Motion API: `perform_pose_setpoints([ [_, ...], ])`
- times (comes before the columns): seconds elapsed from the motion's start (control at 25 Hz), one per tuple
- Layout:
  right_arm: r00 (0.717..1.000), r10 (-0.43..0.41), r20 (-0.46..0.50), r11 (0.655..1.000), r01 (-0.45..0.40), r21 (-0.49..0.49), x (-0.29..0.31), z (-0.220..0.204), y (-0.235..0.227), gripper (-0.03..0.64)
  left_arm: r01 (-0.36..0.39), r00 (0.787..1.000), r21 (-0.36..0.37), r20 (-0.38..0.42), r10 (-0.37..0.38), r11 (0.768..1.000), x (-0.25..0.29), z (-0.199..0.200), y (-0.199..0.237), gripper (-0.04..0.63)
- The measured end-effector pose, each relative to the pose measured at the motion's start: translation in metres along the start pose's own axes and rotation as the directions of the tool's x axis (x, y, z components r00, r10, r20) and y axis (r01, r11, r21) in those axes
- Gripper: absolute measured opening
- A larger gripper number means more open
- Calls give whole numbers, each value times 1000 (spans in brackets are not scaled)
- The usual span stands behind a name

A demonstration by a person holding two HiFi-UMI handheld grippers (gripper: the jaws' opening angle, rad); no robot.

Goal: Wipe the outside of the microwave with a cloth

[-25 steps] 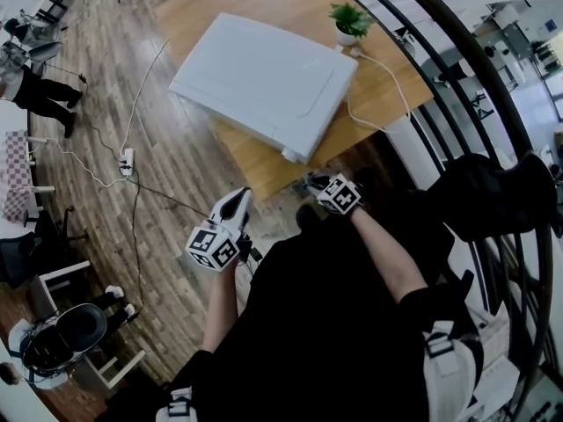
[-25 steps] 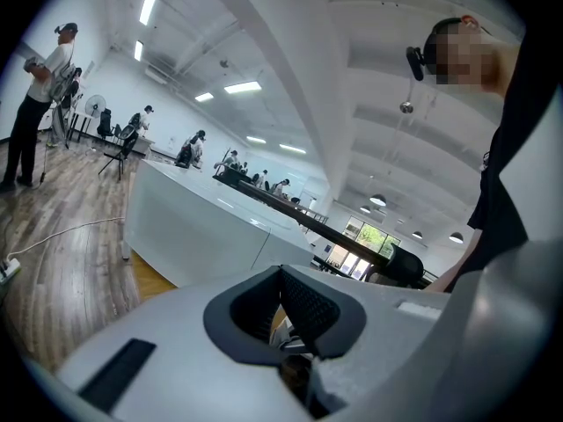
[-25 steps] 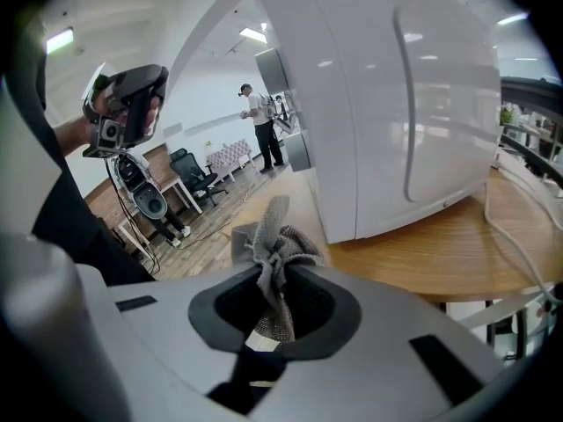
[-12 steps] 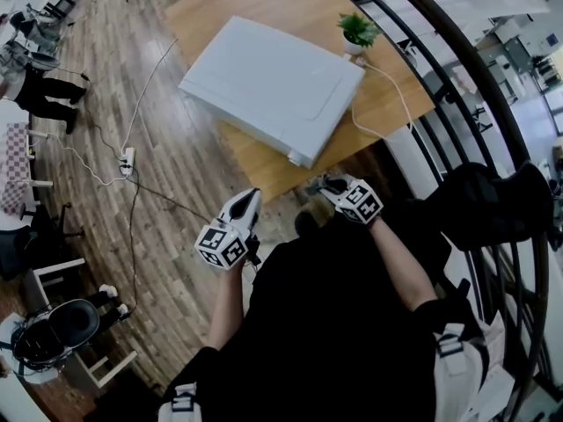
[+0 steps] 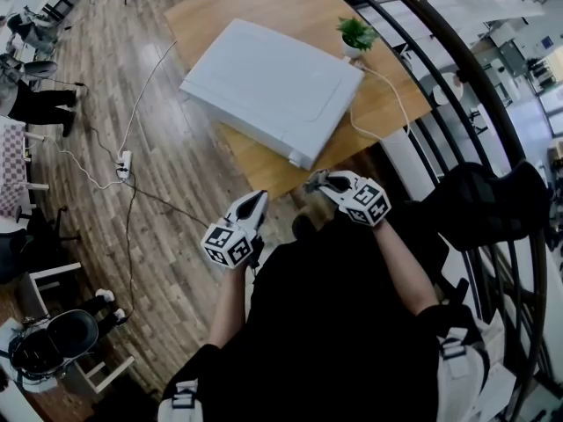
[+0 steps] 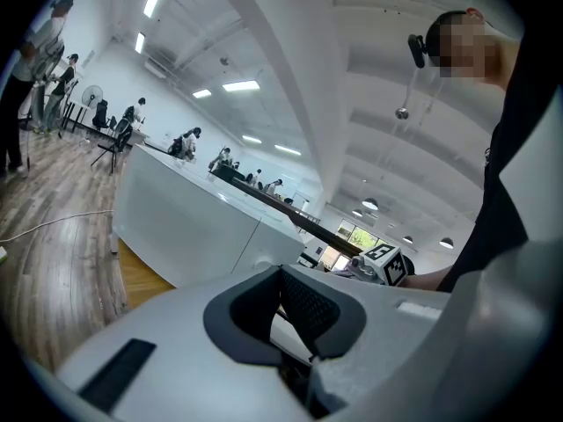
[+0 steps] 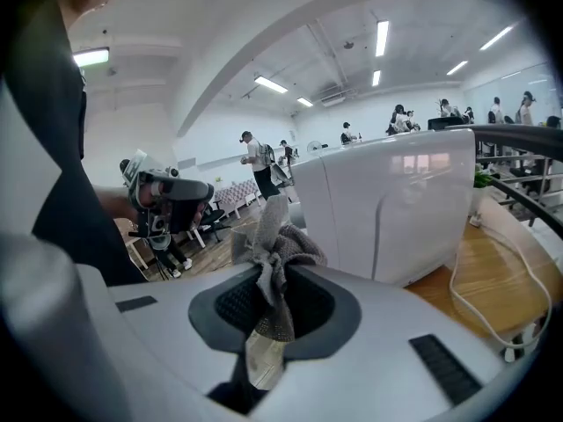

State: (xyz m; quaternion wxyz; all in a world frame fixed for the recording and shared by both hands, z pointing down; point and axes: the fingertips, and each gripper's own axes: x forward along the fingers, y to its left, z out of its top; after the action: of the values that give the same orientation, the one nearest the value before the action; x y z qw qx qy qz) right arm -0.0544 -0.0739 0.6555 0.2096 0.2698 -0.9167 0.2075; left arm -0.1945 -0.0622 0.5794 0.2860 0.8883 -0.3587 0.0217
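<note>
The white microwave (image 5: 273, 86) lies on a wooden table (image 5: 290, 7); it also shows in the left gripper view (image 6: 193, 227) and the right gripper view (image 7: 396, 200). My right gripper (image 5: 318, 181) hovers near the table's front corner, just short of the microwave, and is shut on a crumpled grey cloth (image 7: 274, 249) that sticks up between its jaws (image 7: 273, 280). My left gripper (image 5: 253, 202) hangs over the floor to the left of that corner. Its jaws (image 6: 283, 275) are shut with nothing in them.
A small potted plant (image 5: 354, 33) stands behind the microwave, and a white cable (image 5: 374, 104) loops across the table's right side. A dark curved railing (image 5: 457, 104) runs along the right. A power strip (image 5: 123, 161) and cords lie on the wooden floor at left.
Both grippers have drifted slightly right and lower in the head view. The cloth stays held in the right gripper. The microwave has not moved.
</note>
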Motion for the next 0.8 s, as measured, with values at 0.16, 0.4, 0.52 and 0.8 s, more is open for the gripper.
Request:
perform_pose_setpoints([
  [0.16, 1000, -19, 1, 1000, 19, -17, -6, 5, 5, 41, 27, 1000, 4, -6, -27, 1000, 3, -1, -7, 2],
  [0.4, 999, -49, 14, 998, 50, -31, -13, 11, 7, 41, 28, 1000, 7, -3, -28, 1000, -1, 1, -4, 2],
  [0.52, 998, -57, 20, 997, 58, -41, -16, 18, 7, 41, 23, 1000, 5, -1, -23, 1000, -4, 1, -3, 3],
  [0.8, 998, -51, 25, 997, 53, -62, -12, 27, 11, 41, 17, 1000, -4, -2, -17, 1000, -7, 0, 2, 2],
])
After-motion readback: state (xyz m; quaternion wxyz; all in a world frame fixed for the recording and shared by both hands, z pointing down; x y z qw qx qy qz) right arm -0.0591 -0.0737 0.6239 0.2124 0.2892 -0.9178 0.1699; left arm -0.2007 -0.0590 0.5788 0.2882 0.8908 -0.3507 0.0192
